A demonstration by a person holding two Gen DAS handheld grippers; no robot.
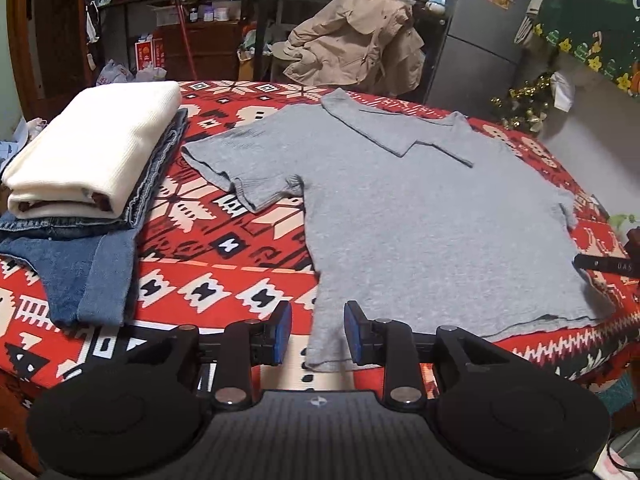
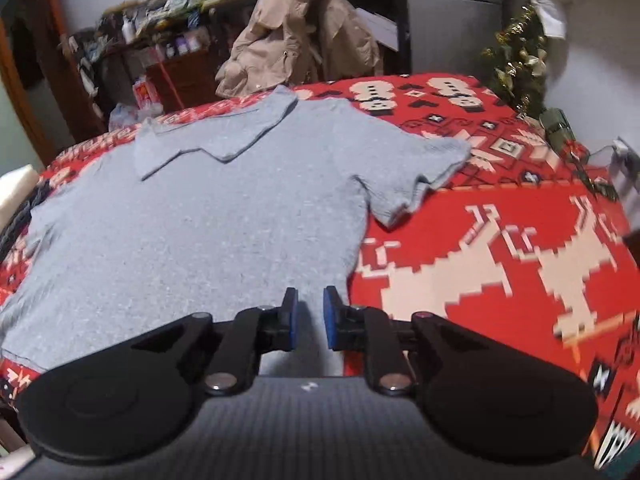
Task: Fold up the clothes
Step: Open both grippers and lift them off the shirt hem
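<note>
A grey short-sleeved polo shirt (image 1: pixel 420 220) lies flat on the red patterned tablecloth (image 1: pixel 208 248), collar at the far side and both sleeves spread out. My left gripper (image 1: pixel 316 320) hovers at the shirt's near left hem corner. Its blue pads stand apart, and the fabric shows in the gap without being pinched. In the right wrist view the same shirt (image 2: pixel 200 220) fills the left half. My right gripper (image 2: pixel 310 308) sits over its near right hem corner. Those jaws leave only a narrow gap, with grey cloth visible behind it and nothing clamped.
A folded white sweater (image 1: pixel 96 152) rests on folded blue jeans (image 1: pixel 88 264) at the table's left. Behind the table a beige jacket (image 1: pixel 360 36) hangs over a chair, beside a grey fridge (image 1: pixel 480 40) and a small decorated tree (image 1: pixel 524 104). Cluttered shelves stand behind.
</note>
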